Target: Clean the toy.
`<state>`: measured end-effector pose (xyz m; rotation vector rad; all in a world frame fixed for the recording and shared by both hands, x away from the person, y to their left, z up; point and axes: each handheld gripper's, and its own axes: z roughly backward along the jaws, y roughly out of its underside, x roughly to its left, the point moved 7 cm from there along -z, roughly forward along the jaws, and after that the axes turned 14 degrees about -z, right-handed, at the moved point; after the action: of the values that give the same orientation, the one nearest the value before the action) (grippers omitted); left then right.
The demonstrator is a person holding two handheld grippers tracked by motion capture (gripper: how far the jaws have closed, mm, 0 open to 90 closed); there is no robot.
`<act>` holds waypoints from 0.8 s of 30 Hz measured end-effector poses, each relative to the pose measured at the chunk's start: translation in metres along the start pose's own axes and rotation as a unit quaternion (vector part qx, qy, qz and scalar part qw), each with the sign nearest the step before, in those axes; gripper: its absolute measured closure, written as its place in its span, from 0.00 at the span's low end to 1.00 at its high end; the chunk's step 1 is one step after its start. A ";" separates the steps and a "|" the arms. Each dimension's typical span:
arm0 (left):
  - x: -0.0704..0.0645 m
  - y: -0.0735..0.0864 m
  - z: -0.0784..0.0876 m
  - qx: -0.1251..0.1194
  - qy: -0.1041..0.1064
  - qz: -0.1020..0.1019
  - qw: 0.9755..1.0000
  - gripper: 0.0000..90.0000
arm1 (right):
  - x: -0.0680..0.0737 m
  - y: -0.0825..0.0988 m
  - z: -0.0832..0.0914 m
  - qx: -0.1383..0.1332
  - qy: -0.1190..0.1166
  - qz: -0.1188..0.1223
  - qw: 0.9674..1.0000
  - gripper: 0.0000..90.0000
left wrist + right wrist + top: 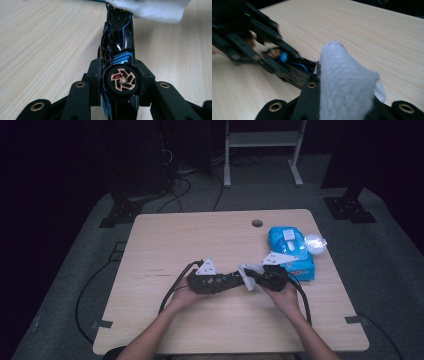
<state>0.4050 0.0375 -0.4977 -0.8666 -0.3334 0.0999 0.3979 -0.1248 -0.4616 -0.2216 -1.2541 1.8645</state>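
A black toy car with blue stripes and a copper-rimmed wheel is pinched sideways in my left gripper, just above the wooden table. In the high view the car sits between both hands near the table's middle. My right gripper is shut on a white wipe, which drapes over its jaws. The wipe lies against the car's far end. In the right gripper view the left gripper and the car are at the left.
A blue pack of wipes lies right of the hands, with a crumpled clear plastic piece beside it. A cable hole is near the table's far edge. Cables trail from both grippers toward the near edge.
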 end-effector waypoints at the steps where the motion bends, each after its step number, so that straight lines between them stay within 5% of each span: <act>1: 0.000 0.000 0.001 0.001 0.001 -0.002 1.000 0.71 | 0.002 0.000 -0.001 0.000 -0.001 0.002 1.000 0.93; 5: 0.002 0.004 0.009 0.010 0.005 -0.012 1.000 0.71 | -0.001 0.005 -0.008 0.012 0.016 0.011 1.000 0.93; 12: 0.004 0.009 0.016 0.015 0.017 -0.006 1.000 0.72 | -0.018 0.008 -0.005 0.010 0.033 -0.015 0.999 0.93; 21: 0.006 0.004 0.014 0.018 0.024 -0.001 1.000 0.65 | -0.017 0.012 -0.010 0.020 0.018 -0.025 0.999 0.93; 24: 0.007 -0.009 0.005 0.031 0.027 -0.010 0.999 0.61 | -0.021 0.012 -0.009 0.019 0.021 -0.032 0.999 0.93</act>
<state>0.4099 0.0368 -0.4855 -0.8029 -0.2875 0.0674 0.4087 -0.1357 -0.4822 -0.1967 -1.1838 1.8188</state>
